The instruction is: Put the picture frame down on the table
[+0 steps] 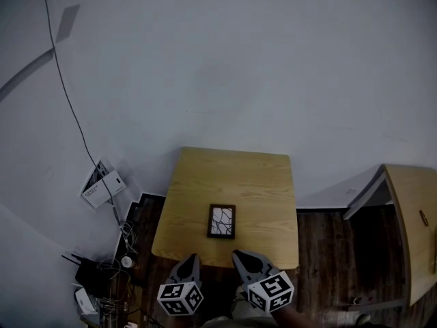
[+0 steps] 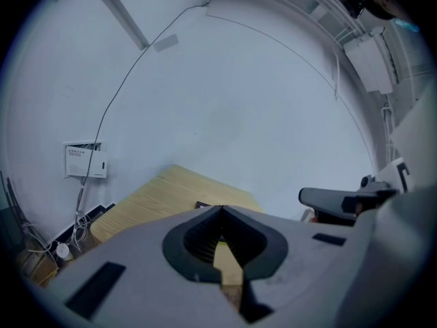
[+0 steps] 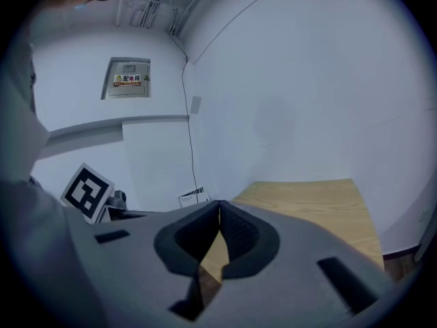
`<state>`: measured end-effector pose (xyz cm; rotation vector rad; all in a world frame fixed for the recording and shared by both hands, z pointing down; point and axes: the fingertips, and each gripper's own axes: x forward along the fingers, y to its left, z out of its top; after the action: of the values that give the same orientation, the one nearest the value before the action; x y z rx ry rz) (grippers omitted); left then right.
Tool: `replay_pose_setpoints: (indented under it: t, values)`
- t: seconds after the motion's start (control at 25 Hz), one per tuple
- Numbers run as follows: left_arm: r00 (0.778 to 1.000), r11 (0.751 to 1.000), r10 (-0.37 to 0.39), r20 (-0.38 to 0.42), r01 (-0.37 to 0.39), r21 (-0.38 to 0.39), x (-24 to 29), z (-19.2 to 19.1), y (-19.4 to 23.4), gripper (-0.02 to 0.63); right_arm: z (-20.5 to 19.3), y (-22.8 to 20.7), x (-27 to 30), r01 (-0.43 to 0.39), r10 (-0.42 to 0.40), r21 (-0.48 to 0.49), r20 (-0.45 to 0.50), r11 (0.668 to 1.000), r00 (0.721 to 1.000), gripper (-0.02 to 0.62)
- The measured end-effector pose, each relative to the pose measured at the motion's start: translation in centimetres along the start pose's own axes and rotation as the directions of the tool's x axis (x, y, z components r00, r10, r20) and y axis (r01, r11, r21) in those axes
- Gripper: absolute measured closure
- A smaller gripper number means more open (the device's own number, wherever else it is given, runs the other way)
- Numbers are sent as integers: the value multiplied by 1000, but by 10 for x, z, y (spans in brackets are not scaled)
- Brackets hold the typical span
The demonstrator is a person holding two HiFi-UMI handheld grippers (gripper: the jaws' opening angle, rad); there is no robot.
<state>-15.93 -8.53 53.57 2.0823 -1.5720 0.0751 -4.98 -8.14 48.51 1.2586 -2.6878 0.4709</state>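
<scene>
The left gripper [image 1: 186, 265] and right gripper [image 1: 246, 260] hover, fingers clenched on nothing (both views agree). The black-edged picture frame [image 1: 222, 221] lies flat on the light wooden worktop [image 1: 232, 173], so the task looks done.

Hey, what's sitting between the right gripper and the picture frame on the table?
Nothing: in the head view only a bare strip of the table lies between the right gripper and the picture frame.
</scene>
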Motion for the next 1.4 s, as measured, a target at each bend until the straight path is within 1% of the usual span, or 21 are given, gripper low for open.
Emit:
replay_pose_setpoints:
  t: [0.24, 0.68, 1.08, 1.4]
  values:
    - [999, 999, -39, 6, 39, 8, -34, -4, -11, 602, -8, 24, -25, 6, -6, 0, 4, 1000, 1000, 595]
    - [998, 998, -56, -3, 56, -4, -92, -29, -21, 603, -27, 68, -69, -10, 10, -10, -1, 1000, 1000, 595]
    - [1000, 1000, -21, 3, 21, -8, -130, -45, -15, 603, -37, 90, -97, -32, 32, -39, -6, 999, 999, 595]
    - [1000, 999, -12, 6, 13, -33, -144, -49, -11, 603, -39, 101, -102, -34, 34, -48, 1, 998, 999, 595]
